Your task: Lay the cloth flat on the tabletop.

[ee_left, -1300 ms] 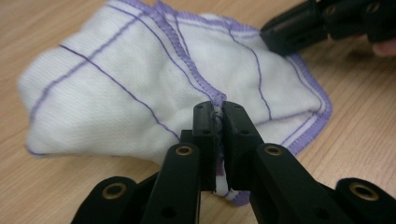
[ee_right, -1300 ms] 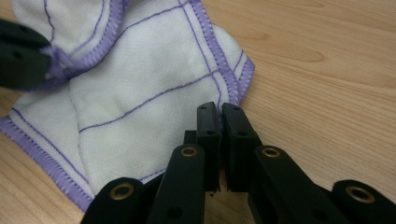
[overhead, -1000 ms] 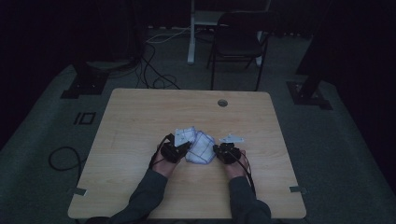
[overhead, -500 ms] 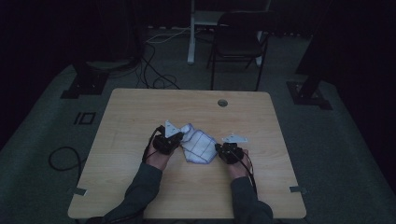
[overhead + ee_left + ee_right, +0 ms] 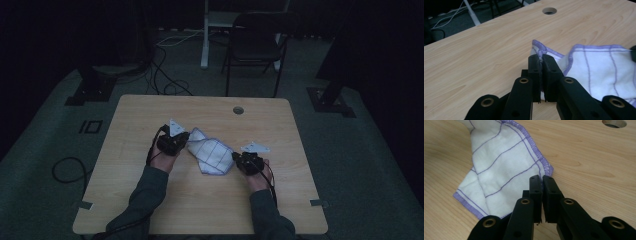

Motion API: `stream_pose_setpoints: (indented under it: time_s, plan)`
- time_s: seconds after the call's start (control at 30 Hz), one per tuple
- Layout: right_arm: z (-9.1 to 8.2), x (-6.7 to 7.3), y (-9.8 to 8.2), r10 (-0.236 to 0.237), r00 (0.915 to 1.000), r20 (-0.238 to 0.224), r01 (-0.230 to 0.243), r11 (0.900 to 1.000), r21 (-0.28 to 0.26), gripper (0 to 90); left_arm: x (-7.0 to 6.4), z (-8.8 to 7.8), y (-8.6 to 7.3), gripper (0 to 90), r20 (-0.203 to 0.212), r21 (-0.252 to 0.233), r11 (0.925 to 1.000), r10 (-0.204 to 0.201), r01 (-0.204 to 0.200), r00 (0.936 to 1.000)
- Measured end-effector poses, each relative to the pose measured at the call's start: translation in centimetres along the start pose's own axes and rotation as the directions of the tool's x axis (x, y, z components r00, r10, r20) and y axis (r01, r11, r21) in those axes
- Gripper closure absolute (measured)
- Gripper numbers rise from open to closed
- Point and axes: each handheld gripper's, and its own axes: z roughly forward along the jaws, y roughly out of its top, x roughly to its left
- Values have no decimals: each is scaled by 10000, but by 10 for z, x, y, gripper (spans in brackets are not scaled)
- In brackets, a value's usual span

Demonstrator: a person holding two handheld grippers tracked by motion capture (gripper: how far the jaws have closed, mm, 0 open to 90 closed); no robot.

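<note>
Evidently mid-spread, the left gripper (image 5: 540, 60) pinched the cloth's (image 5: 210, 156) purple hem, the right gripper (image 5: 541, 181) clamped its opposite corner, leaving it rumpled on the tabletop (image 5: 210, 210).

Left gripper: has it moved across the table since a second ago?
Yes. In the high view the left gripper has shifted left and toward the far edge, away from the right gripper and nearer the table's round hole, drawing the cloth out with it.
</note>
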Motion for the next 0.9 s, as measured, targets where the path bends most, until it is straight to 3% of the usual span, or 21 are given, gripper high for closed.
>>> stream_pose_setpoints:
  time_s: [0.27,0.43,0.9]
  plan:
    - [-12,0,6,-147,9999,-83,144,9995,-279,874,15,-5,-4,864,-243,62,9993,-373,374,9990]
    - [-17,2,9,-292,9995,-113,288,9990,-346,874,21,-7,-14,864,-405,301,9982,-514,526,9979]
    - [-31,31,6,-950,9891,-1128,921,9953,-300,873,35,-22,-55,863,-641,916,9887,-1131,1187,9915]
